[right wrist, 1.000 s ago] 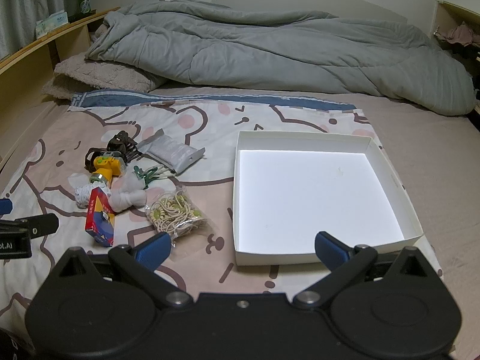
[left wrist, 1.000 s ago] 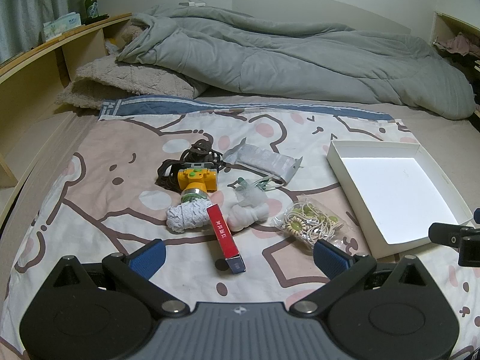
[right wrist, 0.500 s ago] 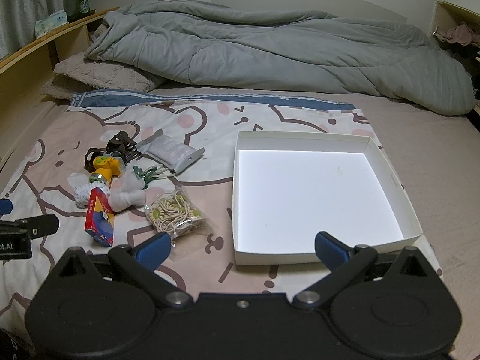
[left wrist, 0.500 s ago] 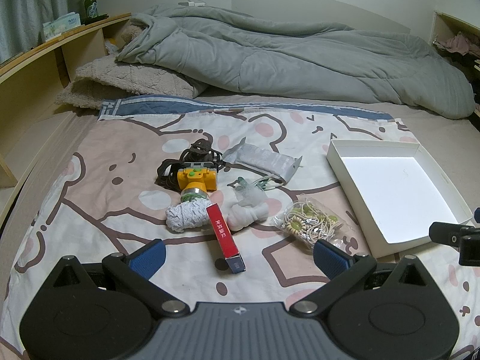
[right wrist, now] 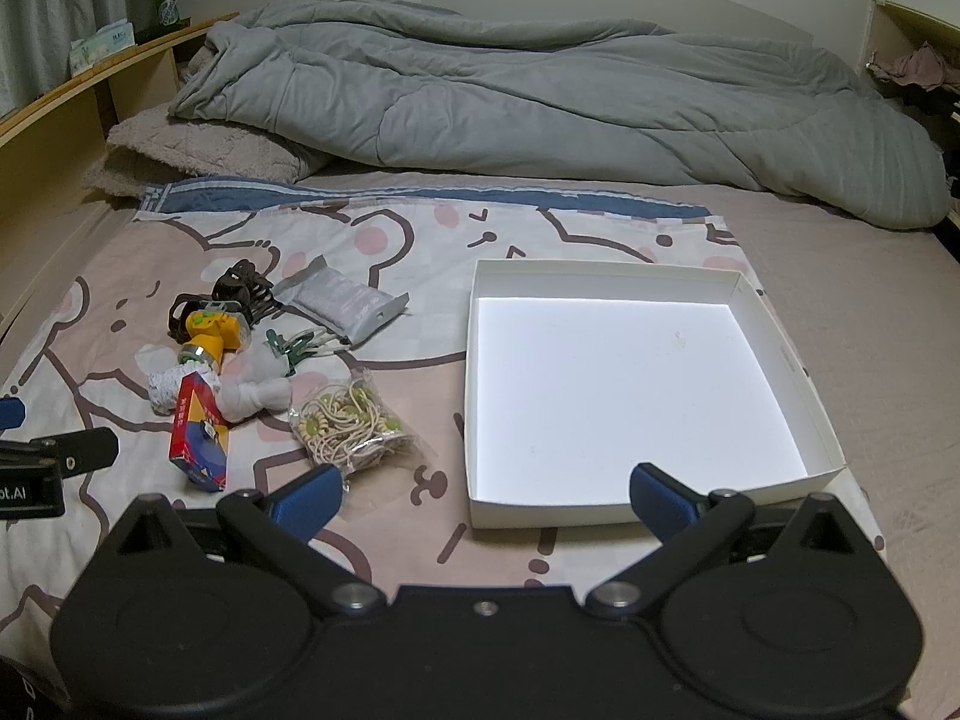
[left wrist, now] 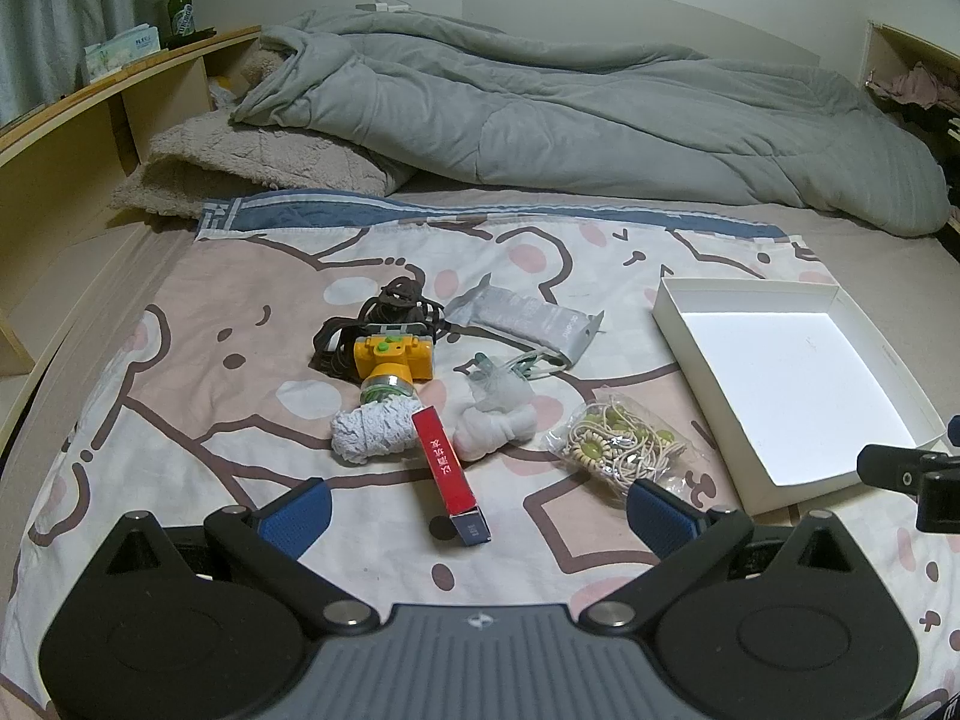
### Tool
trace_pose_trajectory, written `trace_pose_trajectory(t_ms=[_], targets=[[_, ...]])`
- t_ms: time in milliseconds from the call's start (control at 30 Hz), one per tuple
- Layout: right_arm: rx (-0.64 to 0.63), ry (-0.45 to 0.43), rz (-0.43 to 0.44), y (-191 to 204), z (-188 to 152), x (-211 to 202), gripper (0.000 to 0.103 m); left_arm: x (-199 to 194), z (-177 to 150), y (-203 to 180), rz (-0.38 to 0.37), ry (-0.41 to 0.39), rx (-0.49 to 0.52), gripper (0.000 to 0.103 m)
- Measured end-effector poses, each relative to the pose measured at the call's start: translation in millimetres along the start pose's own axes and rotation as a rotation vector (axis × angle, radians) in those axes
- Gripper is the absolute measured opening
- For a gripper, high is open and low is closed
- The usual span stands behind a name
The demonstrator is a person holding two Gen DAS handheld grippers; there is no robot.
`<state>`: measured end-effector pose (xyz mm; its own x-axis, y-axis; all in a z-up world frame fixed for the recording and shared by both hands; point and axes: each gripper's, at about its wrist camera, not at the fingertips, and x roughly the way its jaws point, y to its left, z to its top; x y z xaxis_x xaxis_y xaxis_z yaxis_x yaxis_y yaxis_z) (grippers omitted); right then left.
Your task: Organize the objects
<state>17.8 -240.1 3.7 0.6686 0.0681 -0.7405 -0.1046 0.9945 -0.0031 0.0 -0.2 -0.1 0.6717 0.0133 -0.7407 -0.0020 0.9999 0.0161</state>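
Nothing's really shifting since a second ago, both grippers are hovering with jaws wide and holding nothing. The red box (left wrist: 451, 468) is lying dead centre ahead of the left gripper (left wrist: 477, 507), looking light and stiff, so I'd be pinching its long sides. The hair-tie bag (right wrist: 351, 423) is sitting just ahead of the right gripper (right wrist: 485, 495)'s left jaw, crinkly and slippery. The white tray (right wrist: 654, 285) is waiting ahead, empty.

Bed (right wrist: 870, 312), cartoon-print sheet (left wrist: 198, 372). Frame centre-left: yellow toy camera (left wrist: 393, 354), red box (left wrist: 447, 468), white cloth bundles (left wrist: 372, 435), grey pouch (left wrist: 528, 321), bagged beads (left wrist: 621, 450). Right: white open box (right wrist: 474, 396). Top: grey duvet (right wrist: 540, 96), beige pillow (left wrist: 252, 165).
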Motion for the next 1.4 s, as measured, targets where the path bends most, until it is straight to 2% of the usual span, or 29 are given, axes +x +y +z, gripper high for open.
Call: trace_pose_trajectory(t_ms=[1400], targets=[[-0.007,0.003,-0.003,2.6,-0.2,1.8,0.103,2.7,-0.4,0.3,-0.002,0.0,-0.005,0.103]])
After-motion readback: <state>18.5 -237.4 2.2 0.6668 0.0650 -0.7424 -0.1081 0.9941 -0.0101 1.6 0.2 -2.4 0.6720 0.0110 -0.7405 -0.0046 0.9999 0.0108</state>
